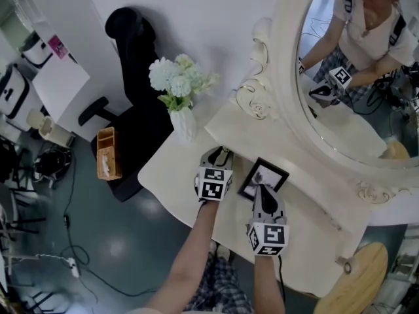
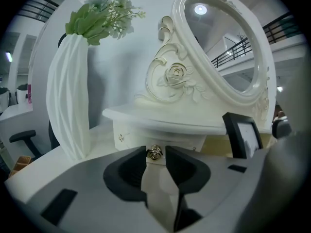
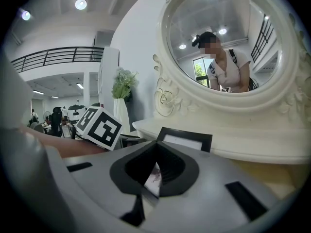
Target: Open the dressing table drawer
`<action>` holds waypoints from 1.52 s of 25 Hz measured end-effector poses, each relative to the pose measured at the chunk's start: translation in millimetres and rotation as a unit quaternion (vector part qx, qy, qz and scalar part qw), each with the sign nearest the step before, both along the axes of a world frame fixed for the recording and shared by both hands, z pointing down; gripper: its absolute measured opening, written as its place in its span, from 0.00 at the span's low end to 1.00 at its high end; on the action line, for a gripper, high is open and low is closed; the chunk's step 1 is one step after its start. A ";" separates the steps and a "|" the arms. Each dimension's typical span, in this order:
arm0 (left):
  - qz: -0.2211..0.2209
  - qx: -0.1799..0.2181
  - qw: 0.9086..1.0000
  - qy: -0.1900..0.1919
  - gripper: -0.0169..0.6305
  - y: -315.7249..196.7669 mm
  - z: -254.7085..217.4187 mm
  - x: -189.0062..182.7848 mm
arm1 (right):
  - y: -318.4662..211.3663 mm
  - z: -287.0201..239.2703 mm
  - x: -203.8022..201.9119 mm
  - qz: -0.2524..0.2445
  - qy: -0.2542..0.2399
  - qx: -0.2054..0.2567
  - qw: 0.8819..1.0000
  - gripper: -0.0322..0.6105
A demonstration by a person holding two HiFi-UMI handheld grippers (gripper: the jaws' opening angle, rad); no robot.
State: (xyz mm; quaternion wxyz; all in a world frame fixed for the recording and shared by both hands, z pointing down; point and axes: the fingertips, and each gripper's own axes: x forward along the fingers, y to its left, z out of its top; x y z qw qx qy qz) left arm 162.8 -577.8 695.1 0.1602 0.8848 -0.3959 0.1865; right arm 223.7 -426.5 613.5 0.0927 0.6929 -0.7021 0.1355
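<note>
In the left gripper view, a small white drawer point(image 2: 181, 139) sits under the raised shelf of the white dressing table point(image 2: 160, 115). Its little brass knob point(image 2: 155, 152) lies between the tips of my left gripper point(image 2: 155, 154), and both pads seem to touch it. In the head view, the left gripper point(image 1: 222, 153) reaches toward the shelf base beside the vase. My right gripper point(image 1: 262, 192) hovers over a black photo frame point(image 1: 264, 176); its tips point(image 3: 156, 145) meet, with nothing held.
A white vase of pale flowers point(image 1: 182, 122) stands just left of the left gripper. The oval mirror point(image 1: 366, 77) rises behind the shelf. A black office chair point(image 1: 134, 64) and a wooden box point(image 1: 108, 152) are to the left, and a round wooden stool point(image 1: 363, 270) at bottom right.
</note>
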 end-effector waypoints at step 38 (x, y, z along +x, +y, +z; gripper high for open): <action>0.005 -0.019 1.000 -0.013 0.20 46.1 2.9 -54.0 | 14.2 -7.8 -21.6 -0.002 0.002 0.003 1.000 0.07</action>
